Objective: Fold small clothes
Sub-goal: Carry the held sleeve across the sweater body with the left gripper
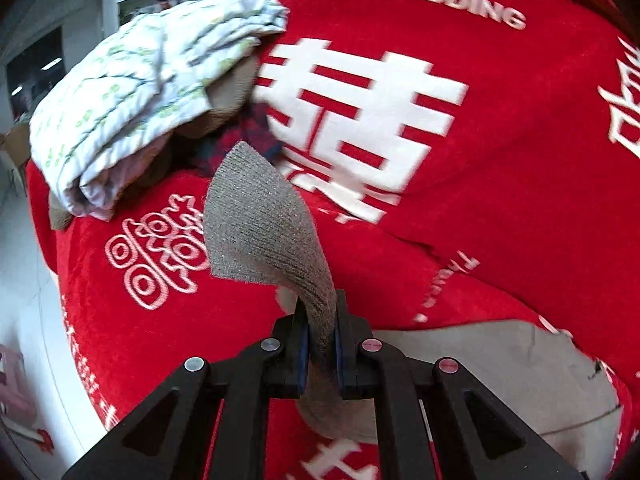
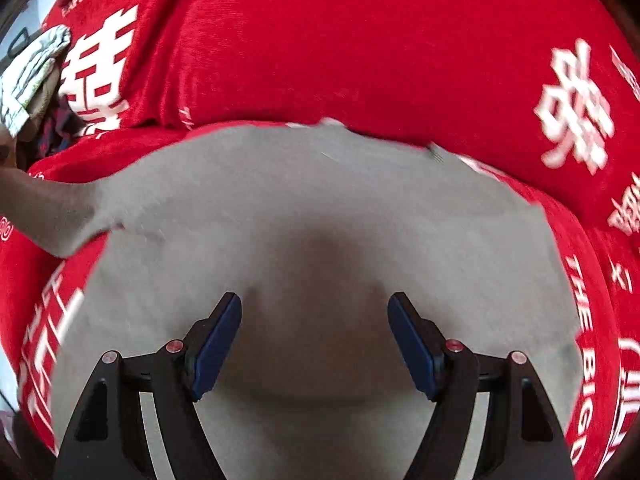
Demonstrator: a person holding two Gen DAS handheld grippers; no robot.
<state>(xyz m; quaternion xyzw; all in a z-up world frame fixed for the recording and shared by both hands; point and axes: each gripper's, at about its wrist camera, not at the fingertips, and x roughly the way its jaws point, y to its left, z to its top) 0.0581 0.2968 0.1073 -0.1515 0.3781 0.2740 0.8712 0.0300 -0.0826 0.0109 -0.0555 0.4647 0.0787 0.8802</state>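
Note:
A grey knitted garment [image 2: 320,208] lies spread on a red cloth [image 2: 360,40] printed with white characters. In the left wrist view my left gripper [image 1: 320,312] is shut on a corner flap of the grey garment [image 1: 260,220] and holds it lifted, with the flap standing up past the fingertips. The rest of the garment [image 1: 500,368] lies flat at the lower right. My right gripper [image 2: 314,308] is open and empty, hovering close over the middle of the garment. The lifted part stretches away to the left [image 2: 48,208] in the right wrist view.
A pile of other clothes, topped by a white leaf-print piece [image 1: 132,96] over tan and dark pieces, sits at the red cloth's far left, also in the right wrist view [image 2: 28,72]. The cloth's left edge drops to a pale floor [image 1: 24,280].

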